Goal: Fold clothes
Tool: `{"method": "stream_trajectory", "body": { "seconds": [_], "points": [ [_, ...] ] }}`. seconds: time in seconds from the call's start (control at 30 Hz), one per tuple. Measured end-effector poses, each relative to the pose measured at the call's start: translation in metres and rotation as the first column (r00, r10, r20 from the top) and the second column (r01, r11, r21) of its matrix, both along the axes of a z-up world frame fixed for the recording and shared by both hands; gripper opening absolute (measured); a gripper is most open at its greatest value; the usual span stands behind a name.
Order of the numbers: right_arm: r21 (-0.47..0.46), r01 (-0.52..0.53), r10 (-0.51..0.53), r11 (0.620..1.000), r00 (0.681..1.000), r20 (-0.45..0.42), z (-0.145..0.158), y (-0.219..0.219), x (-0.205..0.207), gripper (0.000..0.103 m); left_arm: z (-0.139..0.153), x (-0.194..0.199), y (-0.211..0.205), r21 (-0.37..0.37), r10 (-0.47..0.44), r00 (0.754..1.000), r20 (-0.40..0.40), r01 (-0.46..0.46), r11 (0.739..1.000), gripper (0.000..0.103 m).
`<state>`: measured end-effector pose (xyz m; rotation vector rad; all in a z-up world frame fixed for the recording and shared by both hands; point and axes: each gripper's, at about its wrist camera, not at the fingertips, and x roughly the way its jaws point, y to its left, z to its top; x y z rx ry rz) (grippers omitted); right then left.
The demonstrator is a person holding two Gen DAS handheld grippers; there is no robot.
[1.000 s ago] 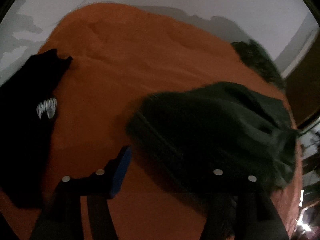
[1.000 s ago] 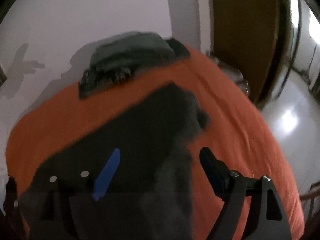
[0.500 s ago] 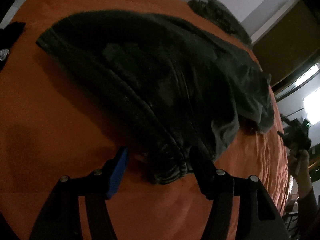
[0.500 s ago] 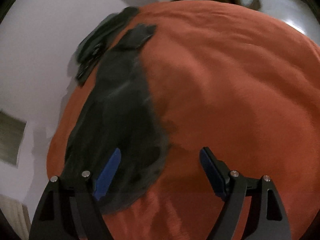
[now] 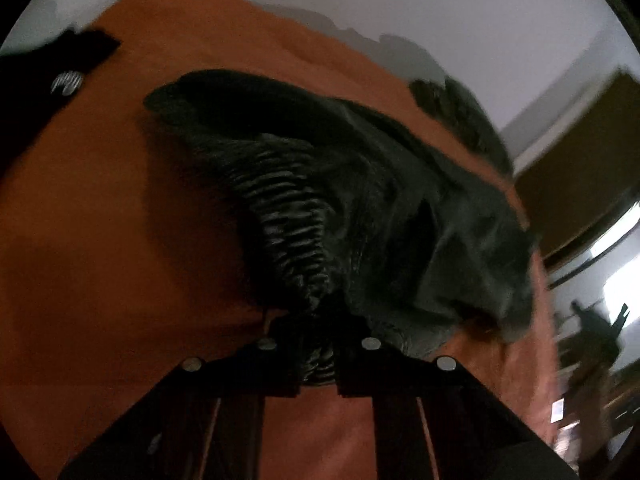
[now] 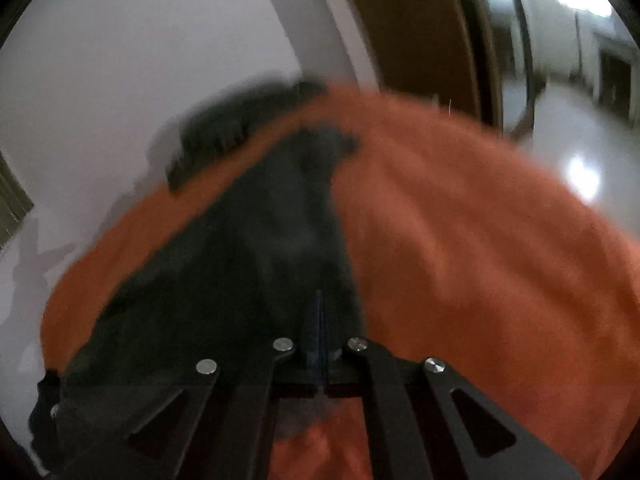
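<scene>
On orange bedspread, dark garment stretches lengthwise away from left gripper.

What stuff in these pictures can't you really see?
- Left wrist view: the left gripper fingertips, buried in the bunched waistband of the dark green garment.
- Left wrist view: the black garment with a white print, cut off by the left edge.
- Right wrist view: whether the right gripper pinches the garment; blur and darkness hide it.
- Both views: the far dark pile, too blurred to identify.
</scene>
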<state>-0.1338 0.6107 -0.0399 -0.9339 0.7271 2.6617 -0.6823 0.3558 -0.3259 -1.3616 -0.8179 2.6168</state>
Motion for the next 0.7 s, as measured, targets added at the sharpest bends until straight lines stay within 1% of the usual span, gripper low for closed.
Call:
{"method": "stream_trajectory", "body": {
  "seconds": [0.03, 0.1, 0.13, 0.17, 0.2, 0.23, 0.27, 0.3, 0.37, 0.4, 0.47, 0.5, 0.53, 0.57, 0.6, 0.7],
  "points": [
    [0.005, -0.016, 0.016, 1.000, 1.000, -0.007, 0.009, -0.001, 0.003, 0.000, 0.002, 0.001, -0.014, 0.021, 0.025, 1.000, 0.001, -0.025, 0.999, 0.012],
    [-0.039, -0.074, 0.075, 0.996, 0.997, 0.020, 0.012, -0.002, 0.012, 0.000, 0.004, 0.008, -0.040, 0.039, 0.049, 0.999, -0.002, -0.049, 0.998, 0.012],
    [-0.064, -0.095, 0.098, 0.993, 0.994, 0.050, 0.005, -0.003, 0.015, 0.005, 0.002, 0.014, -0.050, 0.046, 0.054, 0.998, 0.009, -0.054, 0.997, 0.012],
    [-0.086, -0.111, 0.118, 0.990, 0.989, 0.084, -0.004, -0.004, 0.016, 0.012, -0.001, 0.017, -0.053, 0.047, 0.053, 0.998, 0.020, -0.054, 0.997, 0.012],
    [-0.109, -0.126, 0.138, 0.986, 0.983, 0.118, -0.012, -0.005, 0.017, 0.034, -0.004, 0.018, -0.053, 0.046, 0.049, 0.998, 0.027, -0.051, 0.998, 0.012],
    [-0.140, -0.129, 0.149, 0.982, 0.978, 0.144, -0.024, -0.007, 0.017, 0.043, -0.006, 0.021, -0.056, 0.030, 0.044, 0.999, 0.029, -0.045, 0.999, 0.011],
    [-0.174, -0.128, 0.157, 0.976, 0.973, 0.168, -0.037, -0.009, 0.017, 0.050, -0.006, 0.023, -0.056, 0.000, 0.041, 0.999, 0.020, -0.041, 0.999, 0.007],
    [-0.193, -0.128, 0.165, 0.973, 0.968, 0.191, -0.049, -0.012, 0.018, 0.051, -0.005, 0.026, -0.054, -0.034, 0.039, 0.999, 0.008, -0.039, 0.999, 0.004],
    [-0.219, -0.129, 0.181, 0.967, 0.955, 0.237, -0.071, -0.021, 0.023, 0.056, -0.001, 0.030, -0.060, -0.051, 0.044, 0.999, -0.012, -0.044, 0.998, 0.004],
    [-0.233, -0.129, 0.189, 0.964, 0.947, 0.259, -0.082, -0.025, 0.025, 0.058, 0.000, 0.031, -0.064, -0.039, 0.041, 0.999, -0.015, -0.042, 0.998, 0.004],
    [-0.216, -0.139, 0.198, 0.966, 0.939, 0.282, -0.095, -0.028, 0.023, 0.061, -0.005, 0.024, -0.065, -0.001, 0.018, 1.000, 0.014, -0.018, 1.000, 0.007],
    [-0.204, -0.145, 0.202, 0.968, 0.935, 0.293, -0.101, -0.029, 0.021, 0.061, -0.010, 0.021, -0.064, 0.008, 0.009, 0.999, 0.037, -0.010, 1.000, 0.016],
    [-0.205, -0.145, 0.203, 0.968, 0.933, 0.298, -0.106, -0.028, 0.018, 0.061, -0.014, 0.018, -0.062, 0.012, -0.006, 0.998, 0.059, 0.005, 1.000, 0.034],
    [-0.212, -0.143, 0.204, 0.967, 0.931, 0.301, -0.111, -0.026, 0.016, 0.061, -0.018, 0.016, -0.058, 0.013, -0.024, 0.996, 0.081, 0.023, 1.000, 0.043],
    [-0.232, -0.137, 0.203, 0.963, 0.934, 0.293, -0.115, -0.024, 0.015, 0.061, -0.021, 0.015, -0.054, 0.004, -0.038, 0.995, 0.089, 0.038, 0.999, 0.055],
    [-0.306, -0.118, 0.201, 0.945, 0.945, 0.257, -0.122, -0.019, 0.014, 0.061, -0.027, 0.015, -0.034, -0.058, -0.086, 0.991, 0.099, 0.092, 0.994, 0.060]
  ]
}}
